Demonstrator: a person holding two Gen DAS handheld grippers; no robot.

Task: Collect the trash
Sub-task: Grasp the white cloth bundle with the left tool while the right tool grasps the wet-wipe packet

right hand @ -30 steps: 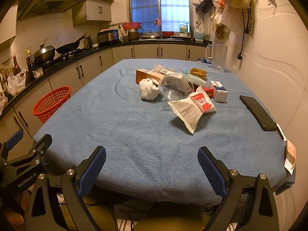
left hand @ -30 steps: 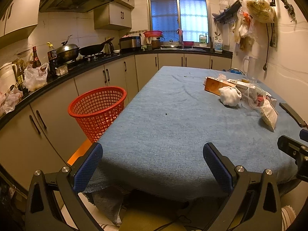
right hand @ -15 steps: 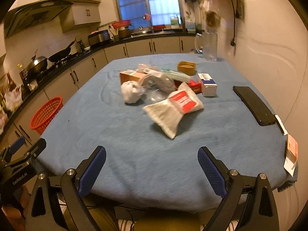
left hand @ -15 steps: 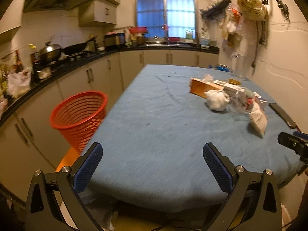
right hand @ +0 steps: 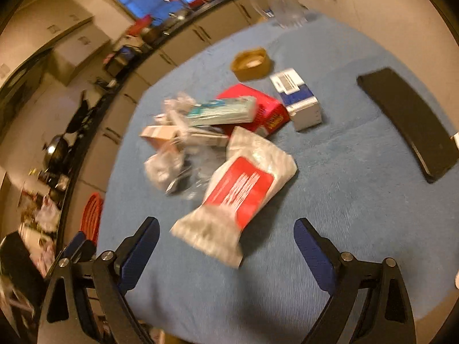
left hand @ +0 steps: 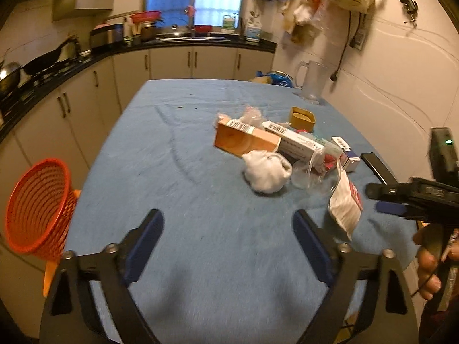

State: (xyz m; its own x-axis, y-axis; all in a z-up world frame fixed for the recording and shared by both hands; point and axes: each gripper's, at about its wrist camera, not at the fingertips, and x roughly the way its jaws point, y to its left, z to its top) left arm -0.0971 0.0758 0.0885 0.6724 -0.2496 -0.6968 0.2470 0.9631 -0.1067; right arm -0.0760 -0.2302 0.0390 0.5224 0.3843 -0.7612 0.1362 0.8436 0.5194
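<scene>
Left wrist view: from near edge of table (left hand: pixel 178 157), facing far edge and window, tilted down, level horizon; trash pile (left hand: pixel 287 154) ahead toward right edge. Right wrist view: closer over same pile (right hand: pixel 223 143), steeper down, rolled, blurred. Shared: pile, table top, red basket (left hand: pixel 37 209) off left edge.
</scene>
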